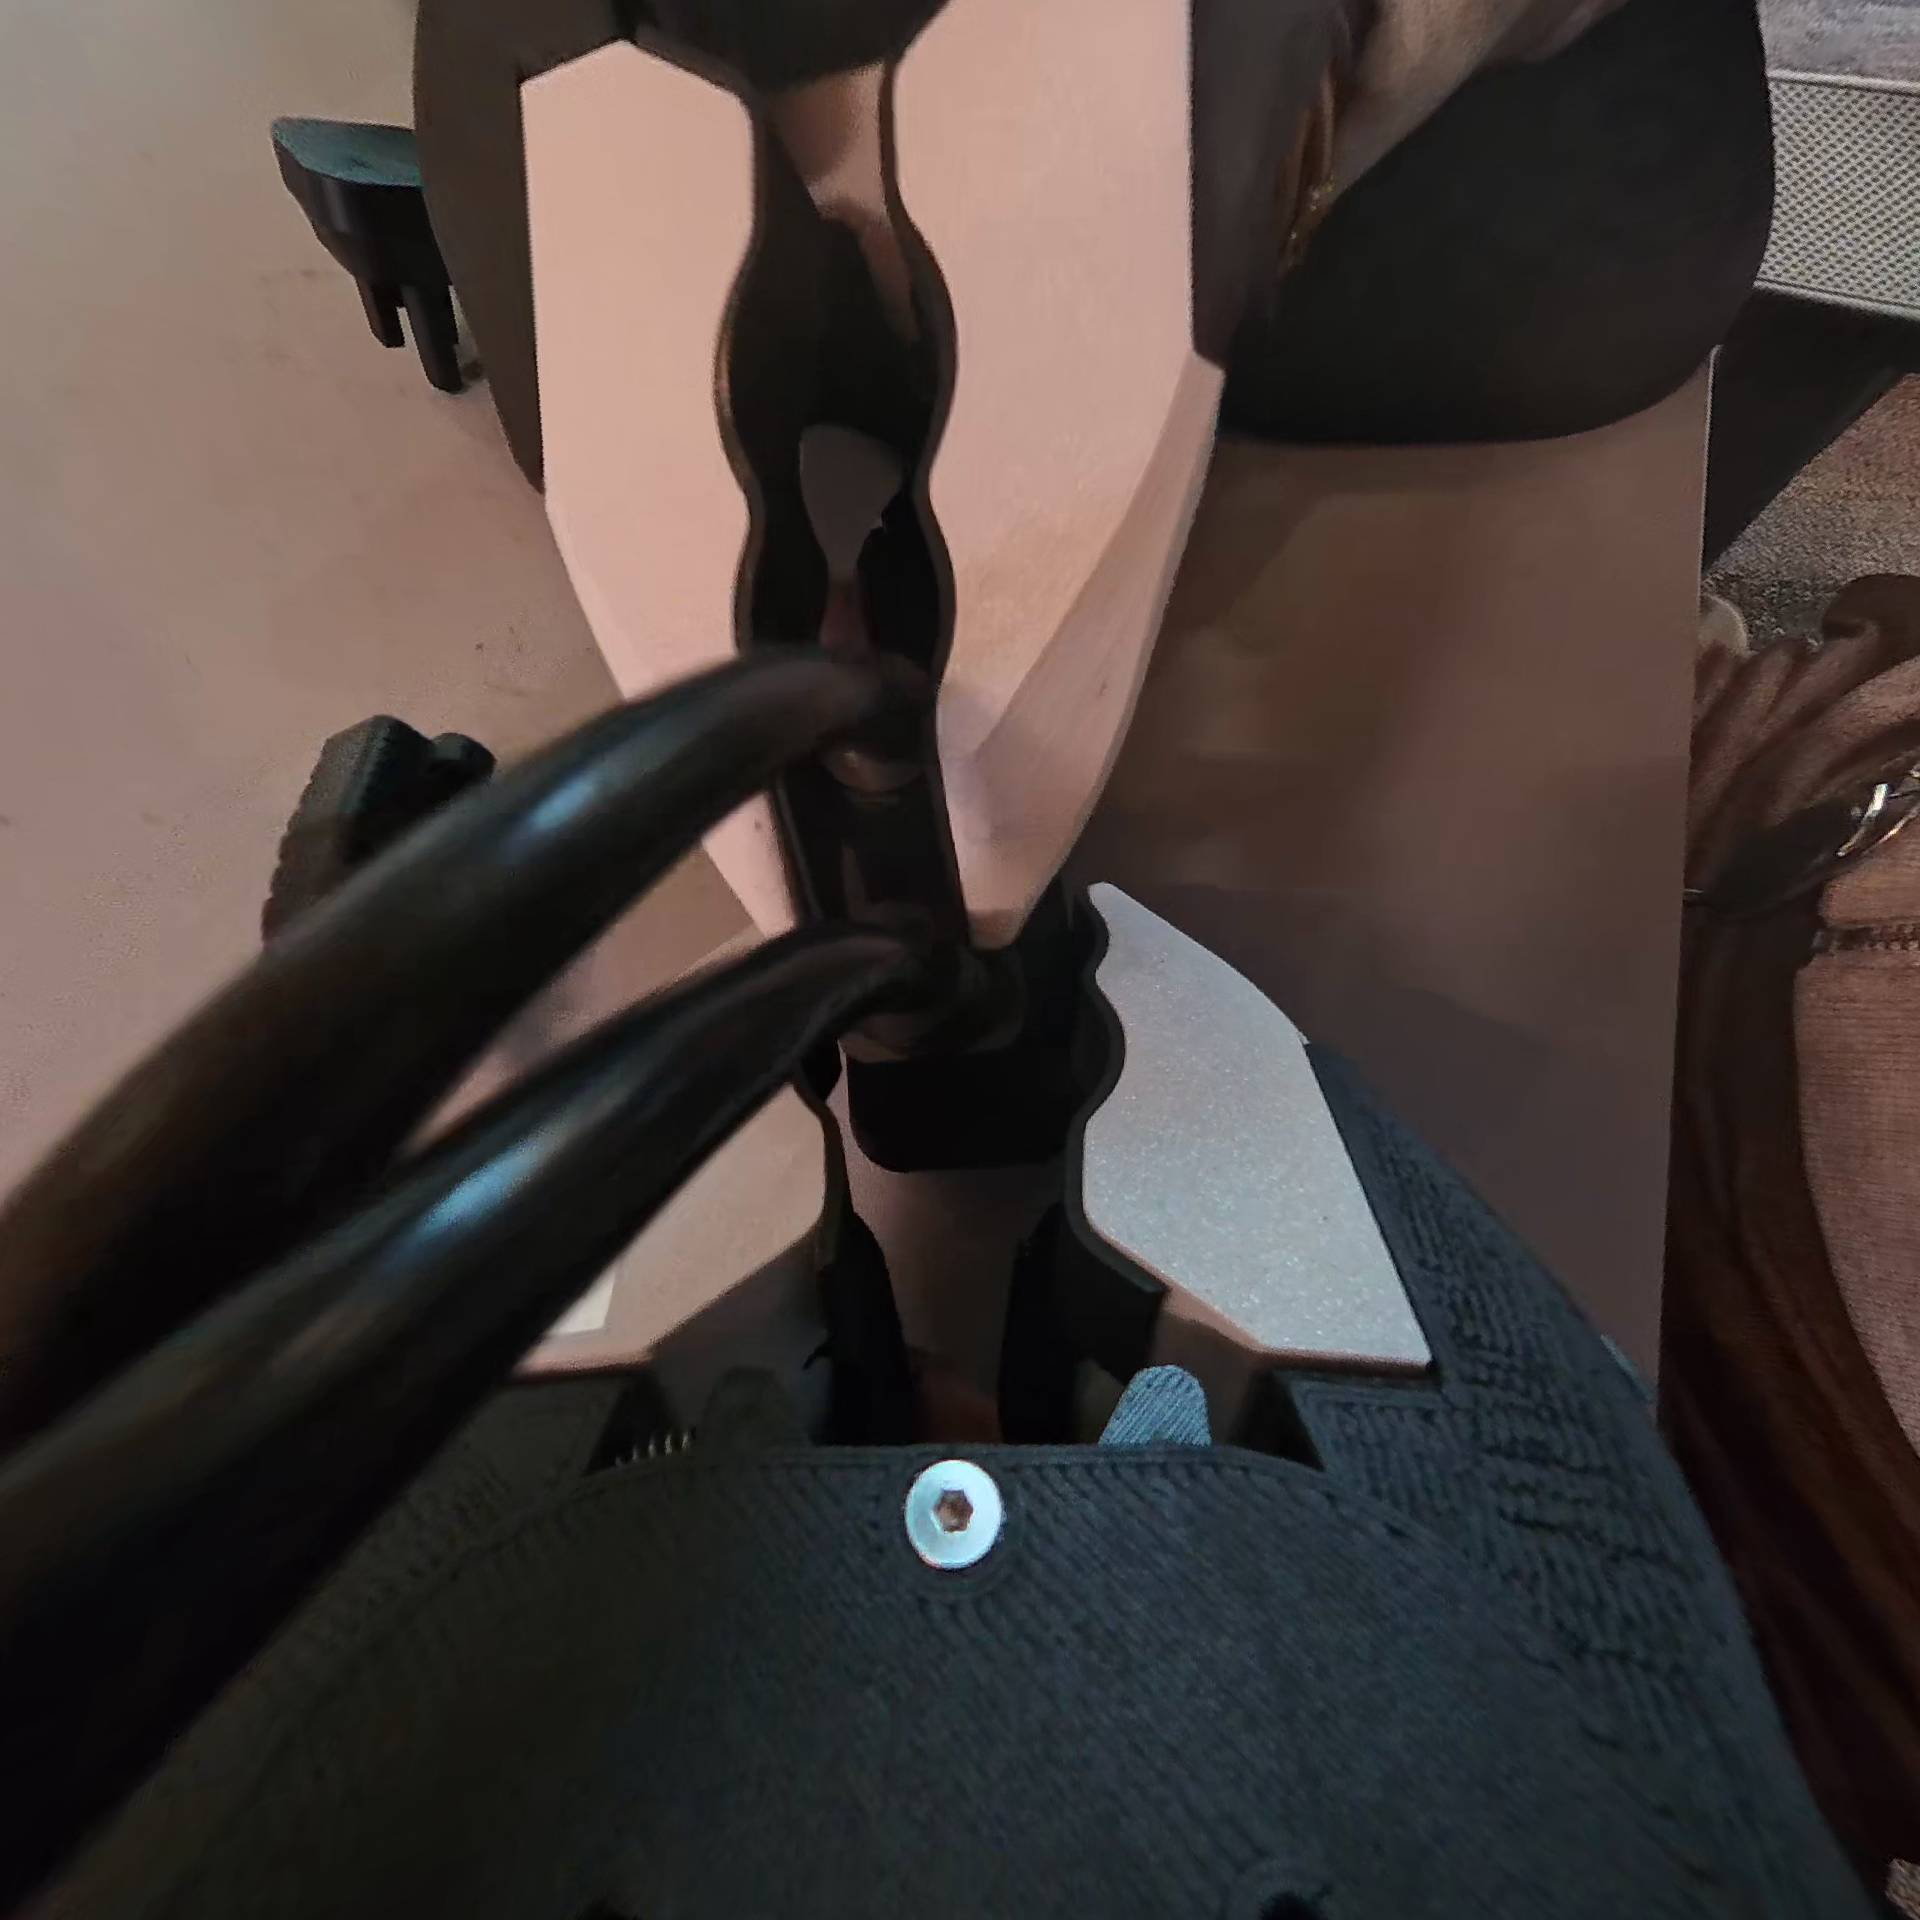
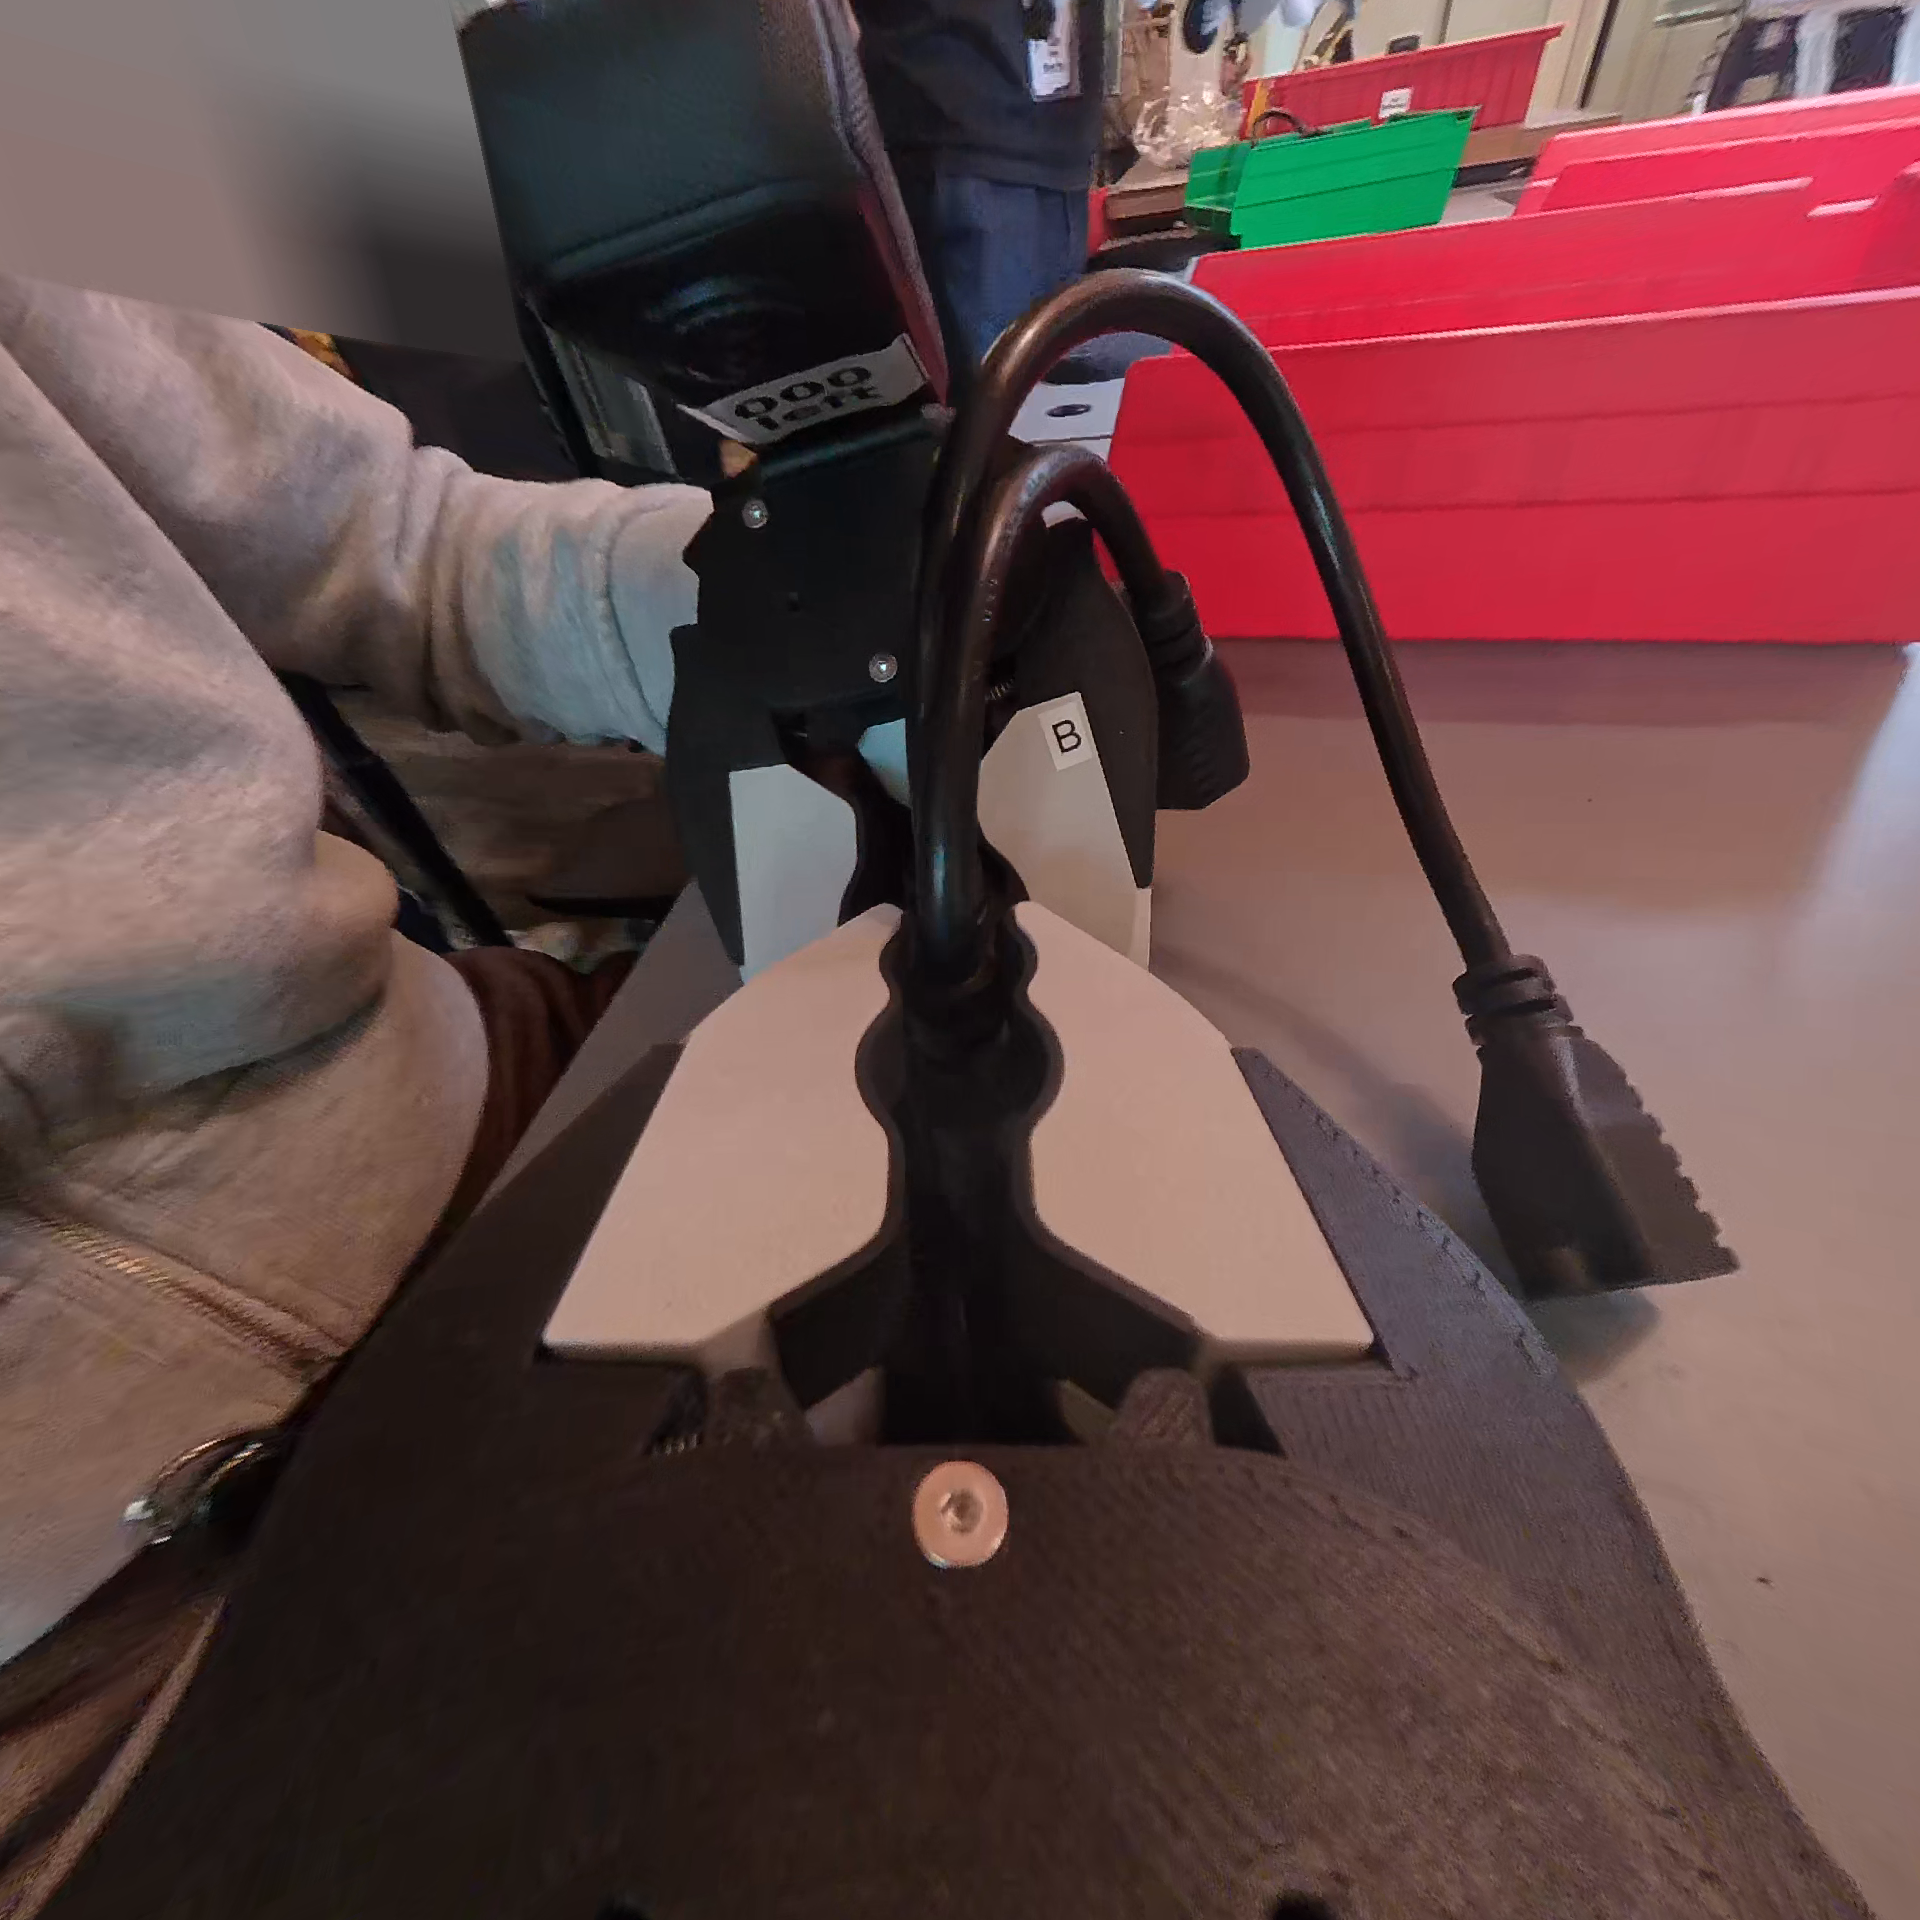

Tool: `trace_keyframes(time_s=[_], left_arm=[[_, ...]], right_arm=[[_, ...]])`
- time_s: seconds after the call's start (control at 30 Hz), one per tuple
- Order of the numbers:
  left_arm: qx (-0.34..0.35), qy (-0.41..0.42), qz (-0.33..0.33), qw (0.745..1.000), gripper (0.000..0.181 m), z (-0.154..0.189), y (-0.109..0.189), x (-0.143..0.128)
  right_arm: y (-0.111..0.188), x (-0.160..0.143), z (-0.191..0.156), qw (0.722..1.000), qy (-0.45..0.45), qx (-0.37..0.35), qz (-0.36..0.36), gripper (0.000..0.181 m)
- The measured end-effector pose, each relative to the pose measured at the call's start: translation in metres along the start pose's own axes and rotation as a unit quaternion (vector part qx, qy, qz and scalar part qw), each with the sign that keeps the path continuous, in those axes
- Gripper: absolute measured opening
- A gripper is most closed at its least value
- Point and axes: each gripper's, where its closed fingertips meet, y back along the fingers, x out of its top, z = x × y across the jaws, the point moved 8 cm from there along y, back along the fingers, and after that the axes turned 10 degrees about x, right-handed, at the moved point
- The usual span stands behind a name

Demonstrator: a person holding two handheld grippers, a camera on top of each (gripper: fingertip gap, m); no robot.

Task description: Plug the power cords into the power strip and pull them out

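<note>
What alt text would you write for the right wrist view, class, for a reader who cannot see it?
The right gripper is shut on a black cord plug, facing the left gripper. Two black cords arch up from between them; one ends in a black socket end lying on the grey table. Red bins stand behind.

Smooth grey tabletop (image 2: 1621, 790), matte with a faint sheen. Resting directly on it at the right: a black cord end (image 2: 1579, 1153) (ridged on one side), its cable arching up and away to the left. Standing at the far edge: a row of red bins (image 2: 1558, 468). In the left wrist view the same surface (image 1: 156, 644) (pinkish in that light), bearing two small black pieces (image 1: 364, 229), blurred.
</note>
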Motion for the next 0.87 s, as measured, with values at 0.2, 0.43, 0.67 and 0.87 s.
trace_keyframes(time_s=[0.2,0.43,0.67,0.87], left_arm=[[0.005,-0.020,-0.019,1.000,0.046,0.0043,-0.0085,0.0015],[-0.007,-0.006,-0.014,1.000,0.047,0.0028,-0.0068,0.0015],[0.011,-0.021,-0.018,1.000,0.046,0.0048,-0.0085,0.0009],[0.011,-0.021,-0.016,1.000,0.047,0.0049,-0.0083,0.0007]], right_arm=[[-0.0047,0.0010,-0.0017,1.000,0.004,0.000,0.000,0.015],[0.0015,0.0008,0.0029,0.999,-0.040,0.026,0.027,0.014],[-0.0023,0.0004,-0.0002,1.000,-0.003,0.009,0.000,0.016],[0.0004,0.0013,-0.0002,1.000,0.016,0.008,-0.019,0.015]])
